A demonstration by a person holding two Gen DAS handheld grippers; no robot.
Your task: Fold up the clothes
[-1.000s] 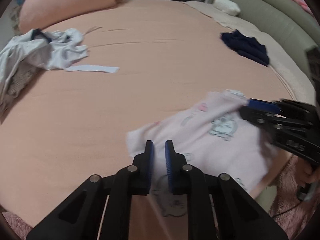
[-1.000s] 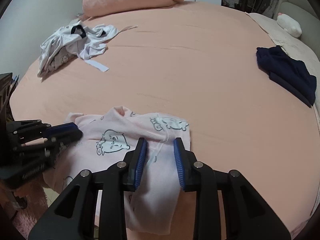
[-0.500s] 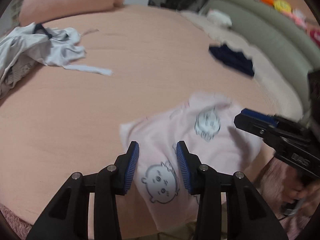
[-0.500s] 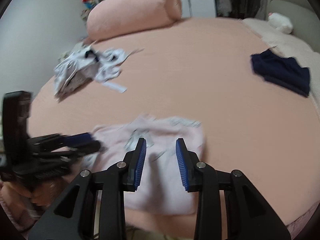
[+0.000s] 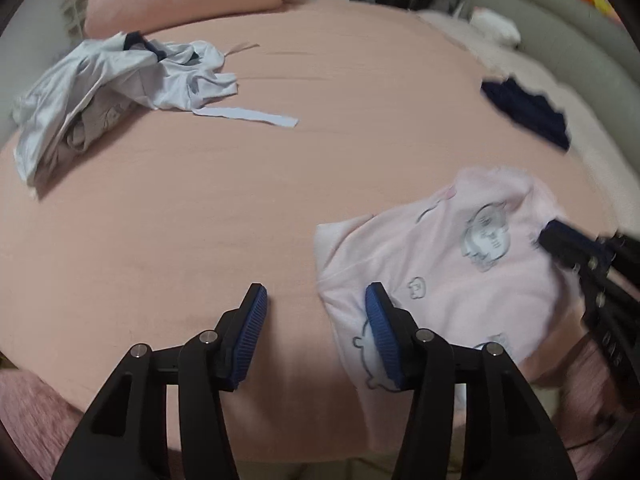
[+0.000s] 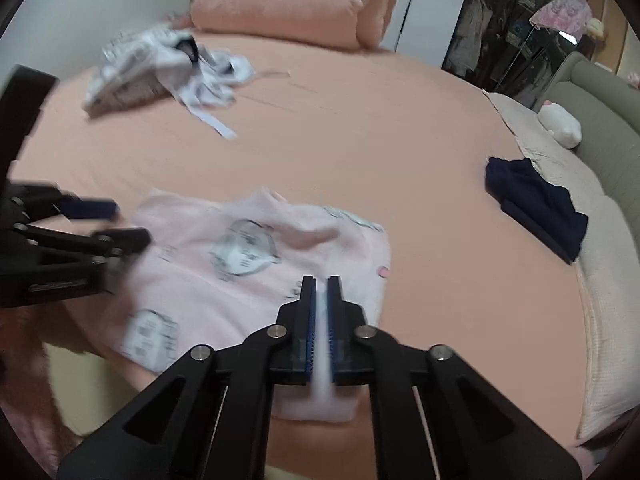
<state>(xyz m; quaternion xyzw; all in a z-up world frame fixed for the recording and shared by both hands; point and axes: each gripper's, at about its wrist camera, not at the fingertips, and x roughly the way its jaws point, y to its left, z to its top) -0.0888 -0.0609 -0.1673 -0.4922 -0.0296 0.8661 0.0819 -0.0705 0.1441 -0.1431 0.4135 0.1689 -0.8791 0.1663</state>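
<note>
Right gripper pinches the pink garment at the bed's near edge; left gripper stands wide open beside it.

The pink garment [image 6: 248, 276], printed with cartoon figures, lies rumpled at the near edge of the peach-sheeted bed [image 5: 360, 92], part of it hanging over that edge. The right gripper [image 6: 321, 284] has its jaws closed on a fold of the cloth, a strip of fabric showing between the blue pads. The left gripper [image 5: 316, 300] has its jaws spread far apart and holds nothing; one finger sits over the garment's edge, the other over bare sheet. A white and grey heap of clothes [image 5: 116, 80] lies toward the far left corner below a peach bolster [image 6: 296, 0], and a dark navy garment [image 6: 536, 208] rests near the right edge.
</note>
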